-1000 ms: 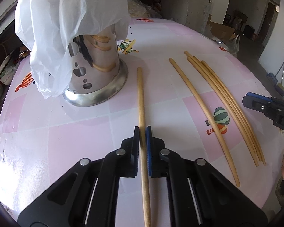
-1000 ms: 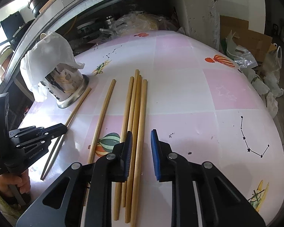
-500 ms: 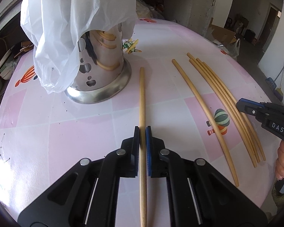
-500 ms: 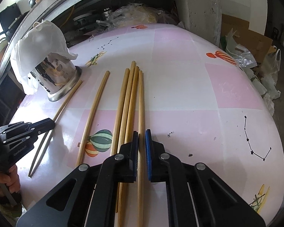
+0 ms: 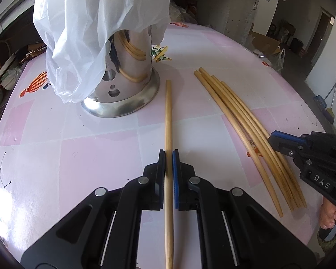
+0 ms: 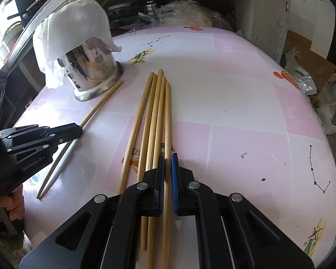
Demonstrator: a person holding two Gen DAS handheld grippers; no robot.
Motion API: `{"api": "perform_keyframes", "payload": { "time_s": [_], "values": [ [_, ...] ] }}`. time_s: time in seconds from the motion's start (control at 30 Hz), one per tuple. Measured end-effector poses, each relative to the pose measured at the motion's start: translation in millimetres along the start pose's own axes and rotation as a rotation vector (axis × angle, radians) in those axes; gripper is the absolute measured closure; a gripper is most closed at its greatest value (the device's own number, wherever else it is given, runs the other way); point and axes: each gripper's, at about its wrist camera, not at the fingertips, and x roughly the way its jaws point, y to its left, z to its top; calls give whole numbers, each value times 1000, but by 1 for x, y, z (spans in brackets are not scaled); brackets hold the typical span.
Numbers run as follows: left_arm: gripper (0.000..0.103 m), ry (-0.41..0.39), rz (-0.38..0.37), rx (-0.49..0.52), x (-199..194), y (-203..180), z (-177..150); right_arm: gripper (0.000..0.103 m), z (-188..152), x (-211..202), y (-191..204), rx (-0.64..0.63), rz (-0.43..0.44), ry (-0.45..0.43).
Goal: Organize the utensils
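My left gripper [image 5: 168, 157] is shut on a single wooden chopstick [image 5: 168, 116] that points toward the steel utensil holder [image 5: 127, 85], which is draped with a white plastic bag [image 5: 89, 22]. My right gripper [image 6: 167, 161] is shut on the rightmost chopstick [image 6: 167, 116] of a bundle of several chopsticks [image 6: 152, 116] lying on the pink table [image 6: 235, 112]. The holder [image 6: 94, 74] stands at the far left in the right wrist view. Each gripper shows in the other's view: the right one [image 5: 280, 139] and the left one [image 6: 74, 130].
The table edge drops off at the right, with cardboard boxes and plastic bags [image 6: 313, 78] on the floor beyond. Shelves with clutter [image 6: 156, 11] stand behind the table. A concrete pillar [image 5: 239, 11] rises at the back.
My right gripper has closed onto the rightmost chopstick of the bundle. My left gripper, still shut on its chopstick, has moved closer to the holder.
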Motion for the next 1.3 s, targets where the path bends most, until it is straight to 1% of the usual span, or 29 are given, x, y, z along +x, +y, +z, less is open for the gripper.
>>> {"api": "perform_keyframes", "payload": {
  "time_s": [0.13, 0.33, 0.57, 0.93, 1.3],
  "values": [
    [97, 2, 1, -13, -2, 3, -4, 97, -4, -3, 5, 8, 2, 11],
    [97, 5, -4, -33, -4, 8, -10, 97, -15, -16, -12, 86, -28, 47],
    [97, 7, -9, -44, -6, 10, -16, 97, -31, -26, -20, 151, -19, 71],
    [97, 14, -13, -74, -10, 15, -21, 97, -35, -29, -23, 178, 0, 60],
    [97, 17, -10, -80, -10, 16, -22, 97, -35, -29, -23, 183, 7, 56]
  ]
}}
